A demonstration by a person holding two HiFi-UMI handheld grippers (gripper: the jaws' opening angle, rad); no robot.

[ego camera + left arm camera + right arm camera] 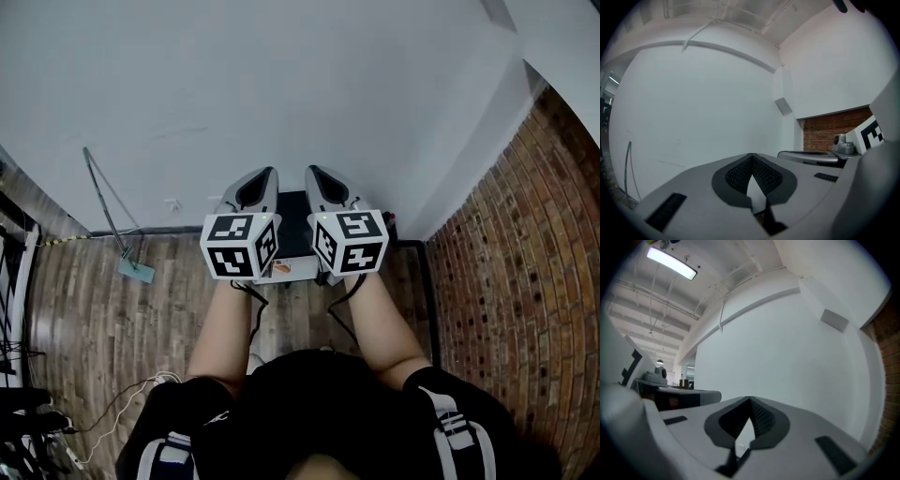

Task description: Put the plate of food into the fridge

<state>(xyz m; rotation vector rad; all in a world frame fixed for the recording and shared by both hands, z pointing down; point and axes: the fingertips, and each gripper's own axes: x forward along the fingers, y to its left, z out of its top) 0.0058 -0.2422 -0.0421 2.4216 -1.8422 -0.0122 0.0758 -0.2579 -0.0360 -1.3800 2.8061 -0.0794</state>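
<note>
1. Head view: the person held both grippers side by side, pointing at the white wall [281, 84]. The left gripper [263, 182] and the right gripper [322, 184] were just beside each other, with the marker cubes towards the camera. Below them lay a wooden floor [94, 309], and a brick wall [516, 262] stood at the right. A thin pole [105, 199] leaned on the white wall at the left.
2. Left gripper view: the left gripper [751, 156] had its jaws pressed together at the tips, and nothing was between them – only the white wall showed through the small gap behind the tips. The right gripper [811, 157] was near, at the right, and the brick wall [829, 133] was behind it.
3. Right gripper view: the right gripper [750, 401] also had its jaws pressed together, pinching nothing. The left gripper [682, 395] was at the left, and a ceiling lamp [671, 262] shone above.
4. The plate and the fridge – from these views I cannot tell where they were.
</note>
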